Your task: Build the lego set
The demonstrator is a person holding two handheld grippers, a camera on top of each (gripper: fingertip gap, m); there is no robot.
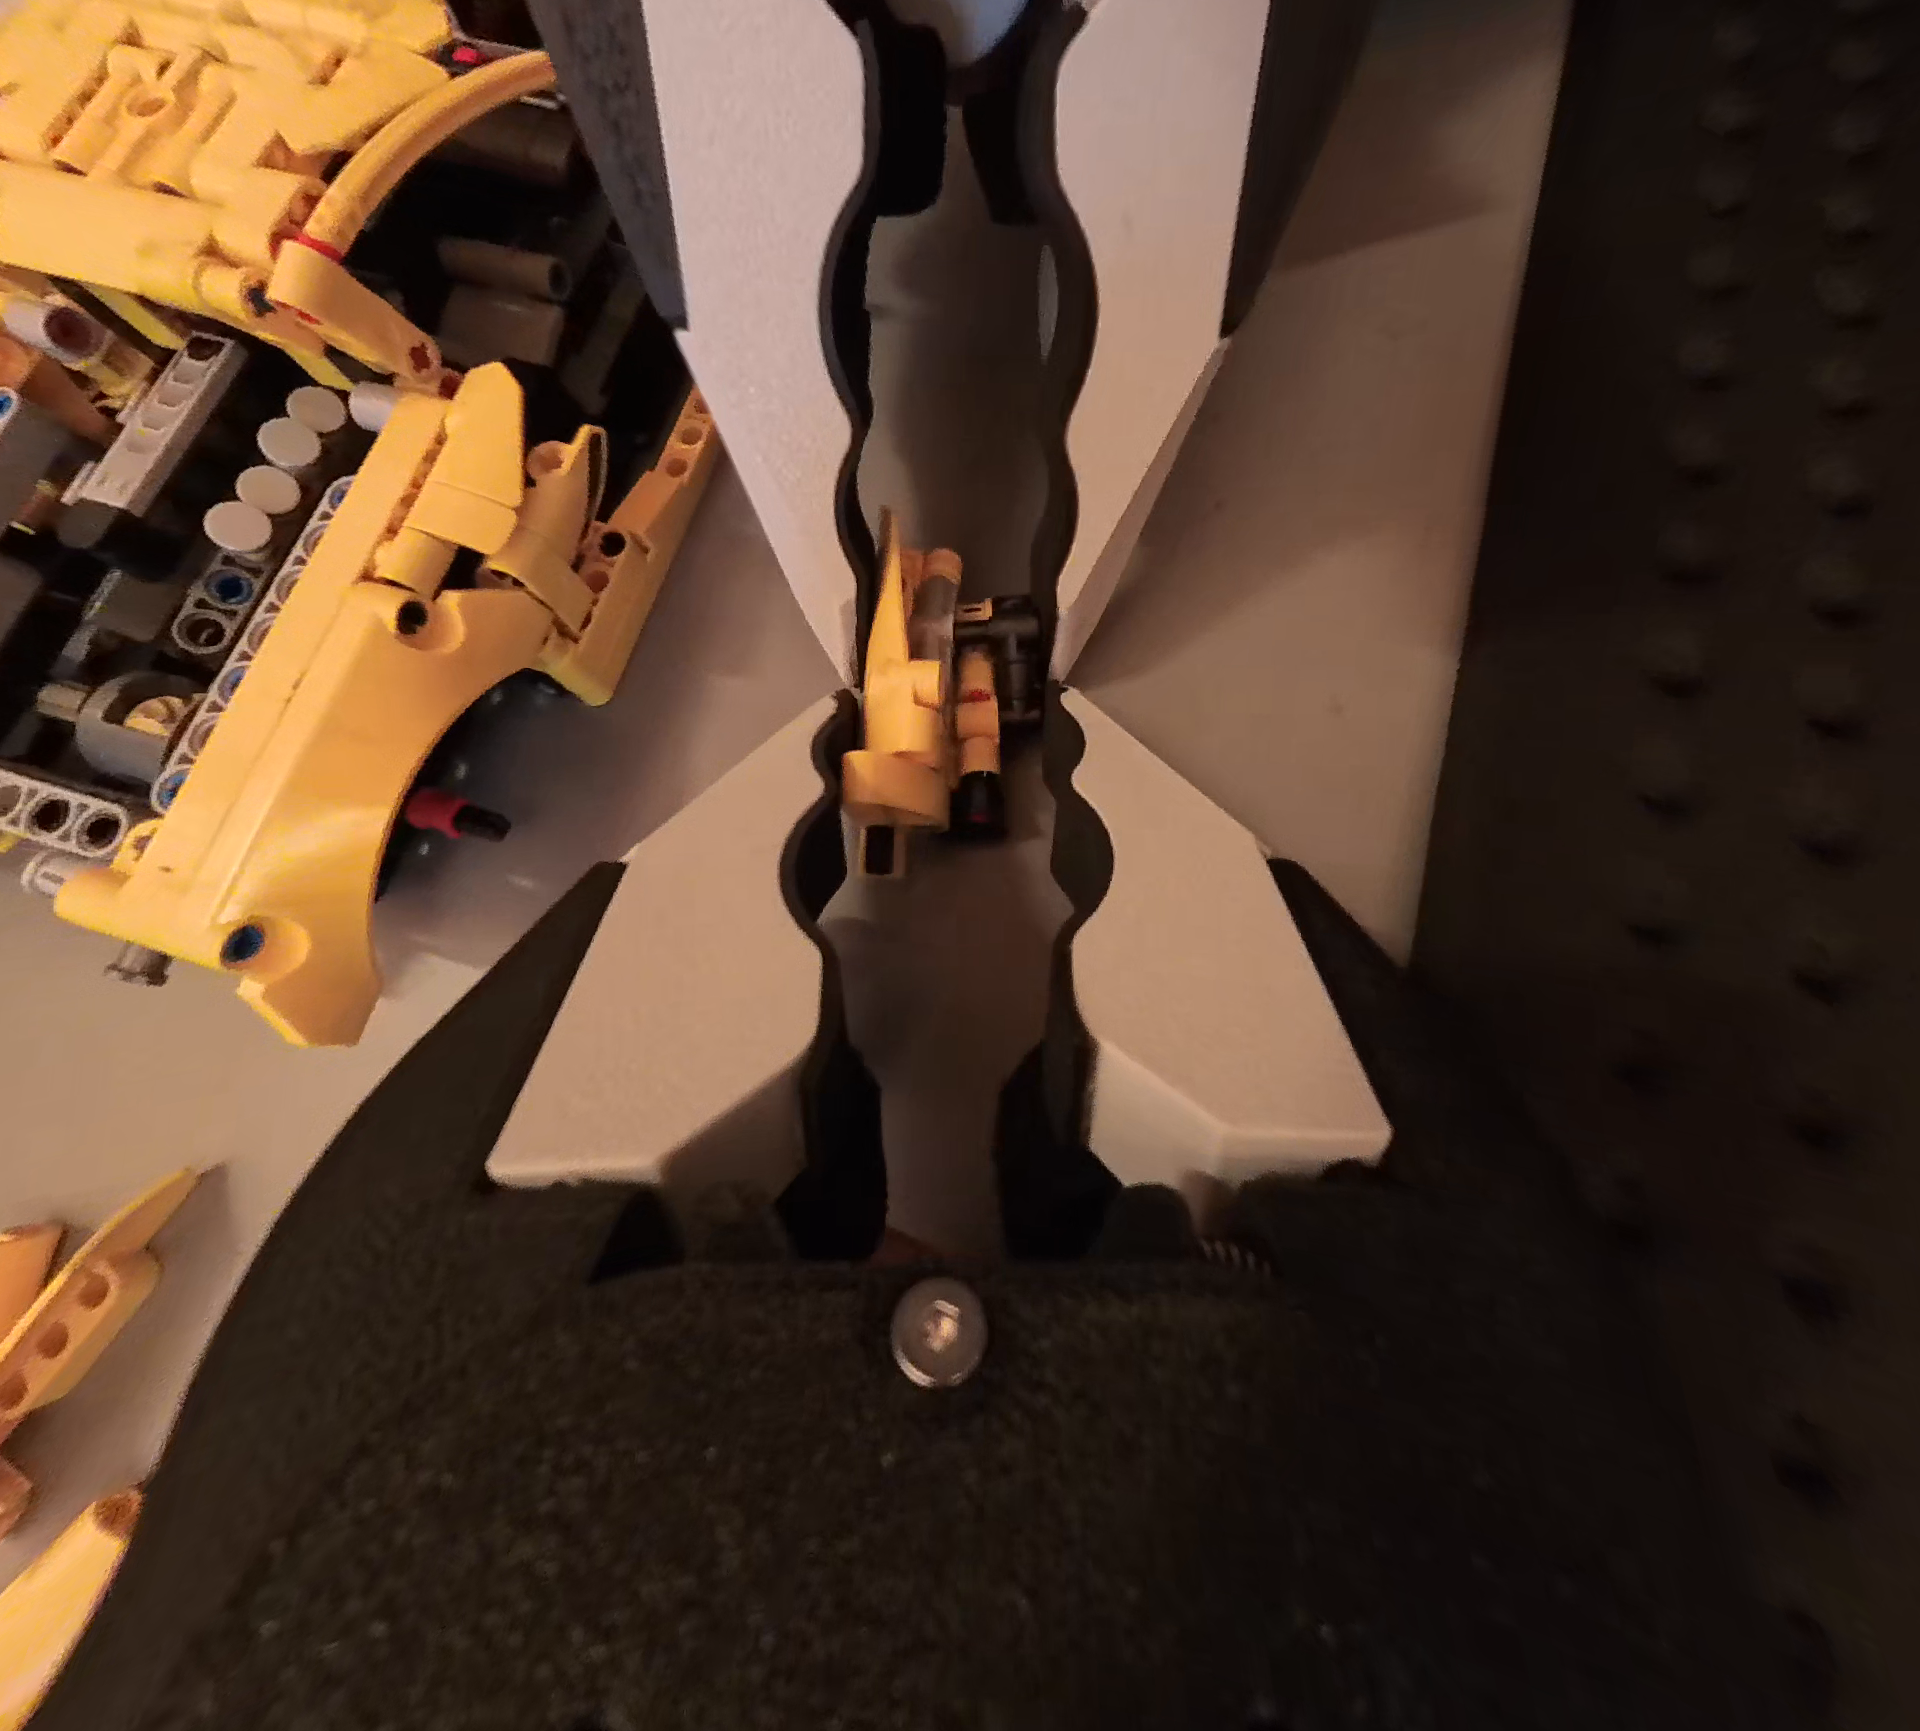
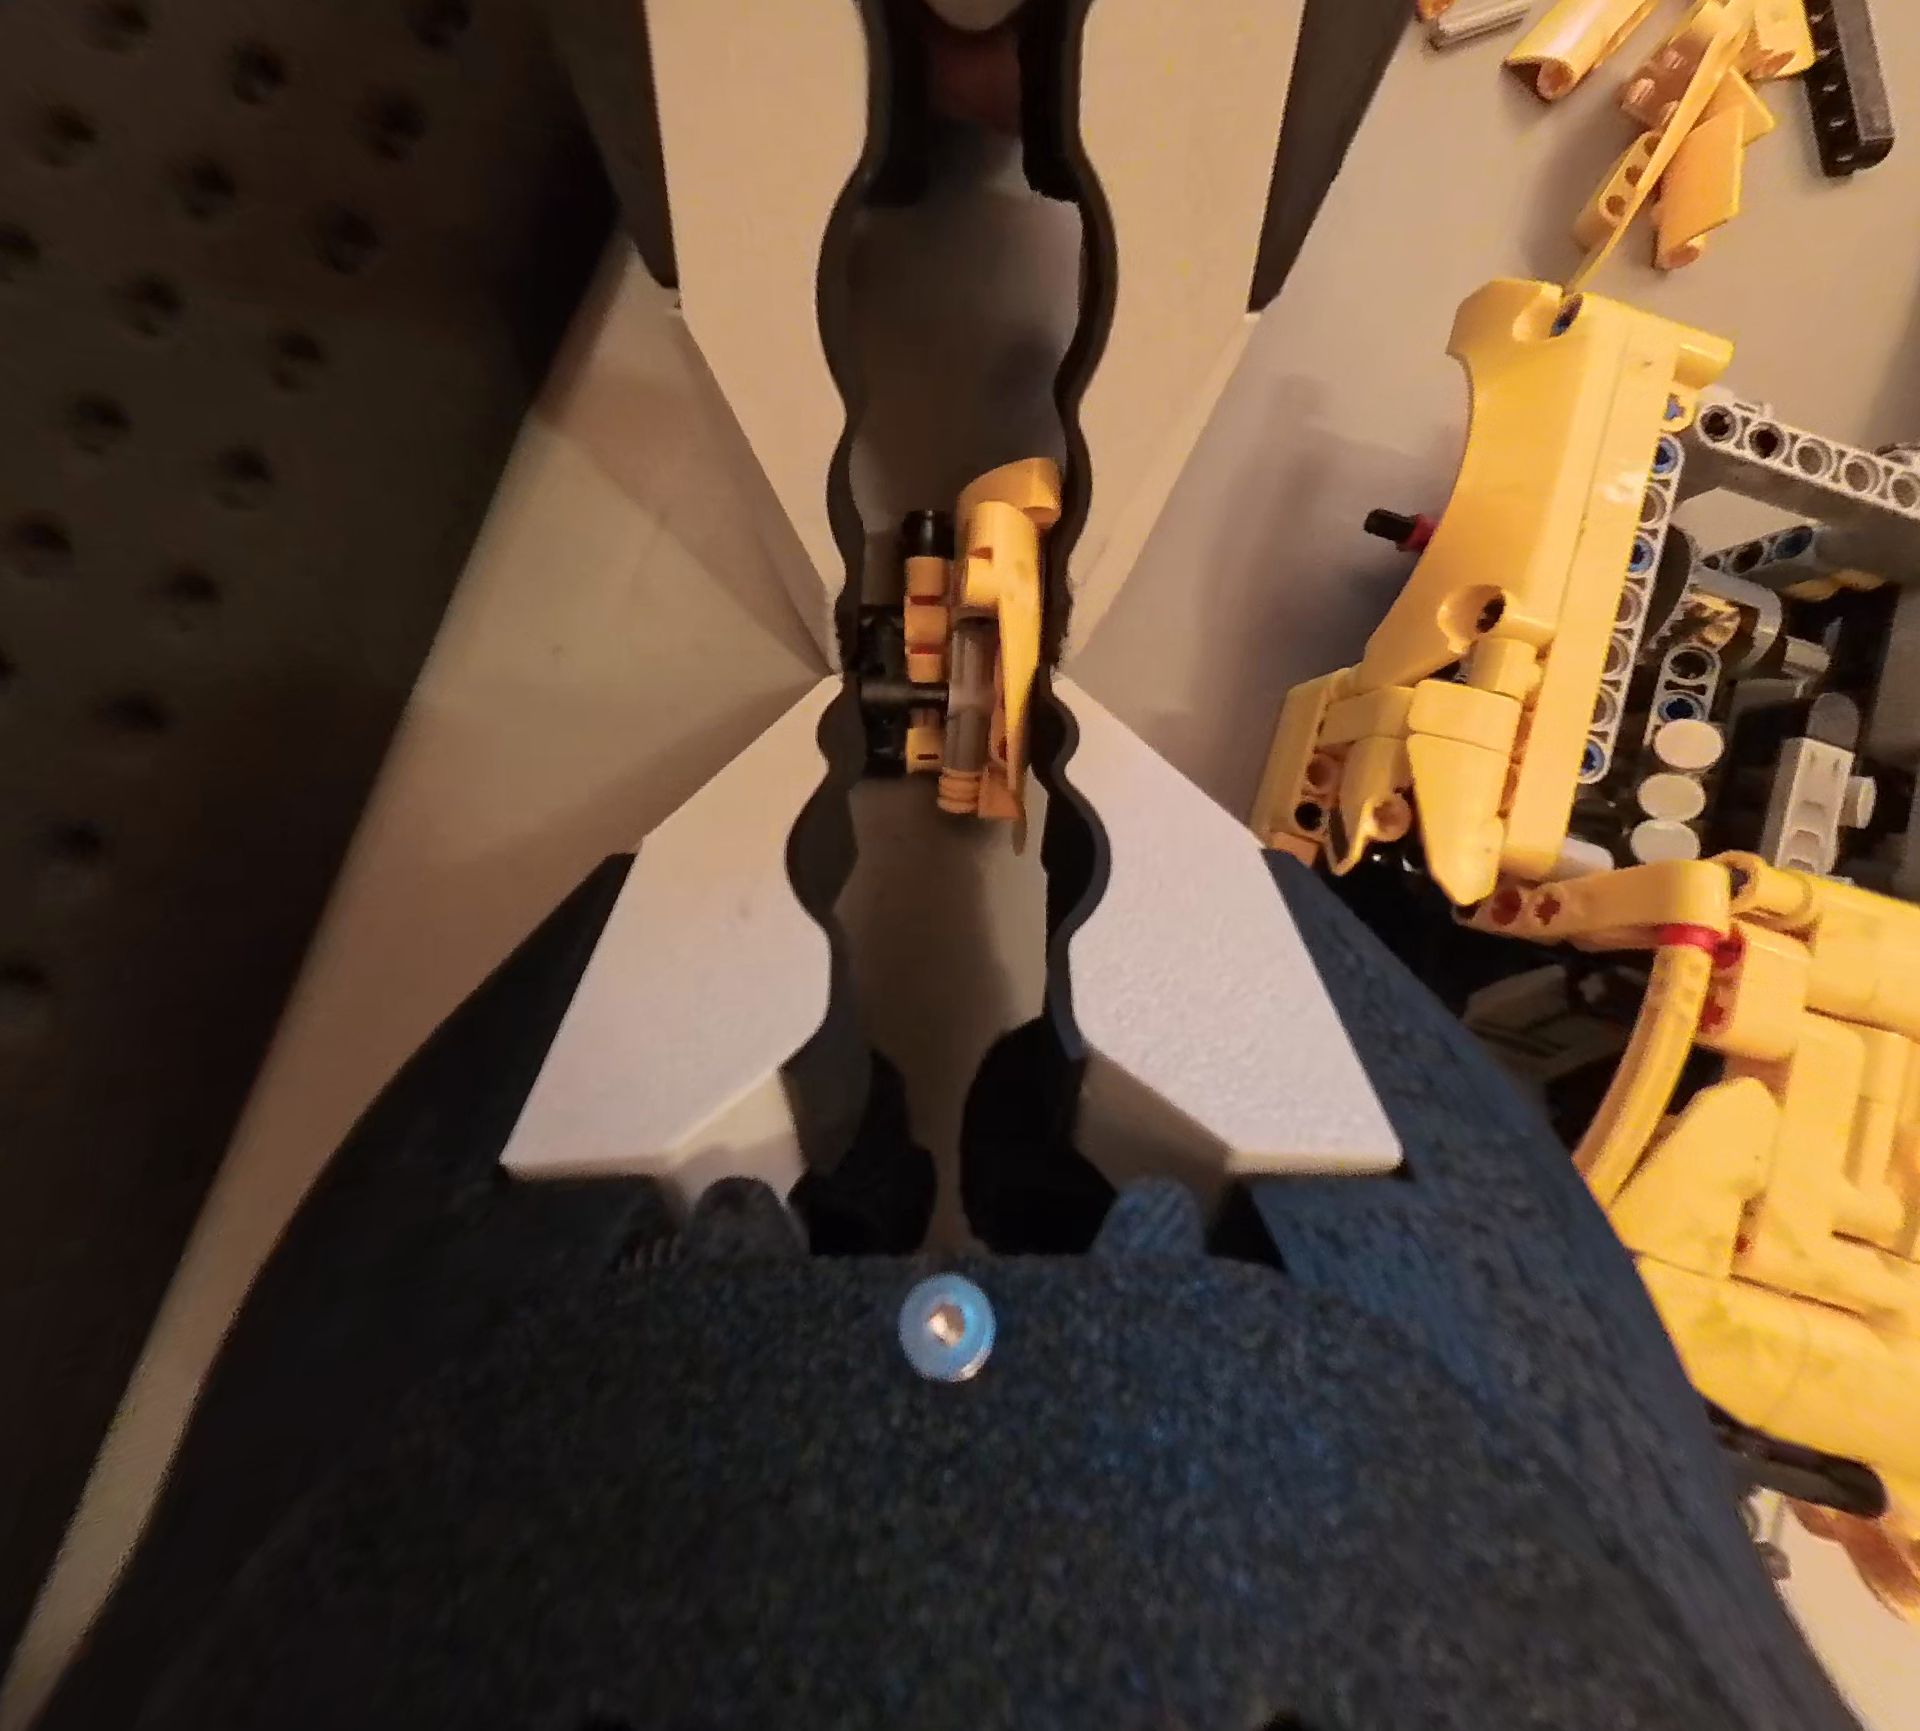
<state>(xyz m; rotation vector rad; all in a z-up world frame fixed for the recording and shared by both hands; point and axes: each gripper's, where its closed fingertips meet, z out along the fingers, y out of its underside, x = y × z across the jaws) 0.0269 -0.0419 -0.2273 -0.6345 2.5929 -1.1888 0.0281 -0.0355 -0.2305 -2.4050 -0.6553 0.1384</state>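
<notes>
Both grippers meet tip to tip, and each view shows the other gripper opposite its own. The left gripper [image 1: 948, 694] and right gripper [image 2: 951, 673] have white wedge-shaped fingers with black wavy inner pads. Both pairs of jaws pinch one small subassembly [image 1: 930, 705], a knot of glossy yellow and black pins held above the pale table [image 1: 187, 1110]. The half-built yellow car [image 1: 312, 642], smooth curved panels over holed grey beams, lies at nine o'clock in the left view. Only the right view shows a loose parts pile [image 2: 1662, 19] at one o'clock and a perforated board [image 2: 208, 331] at ten.
</notes>
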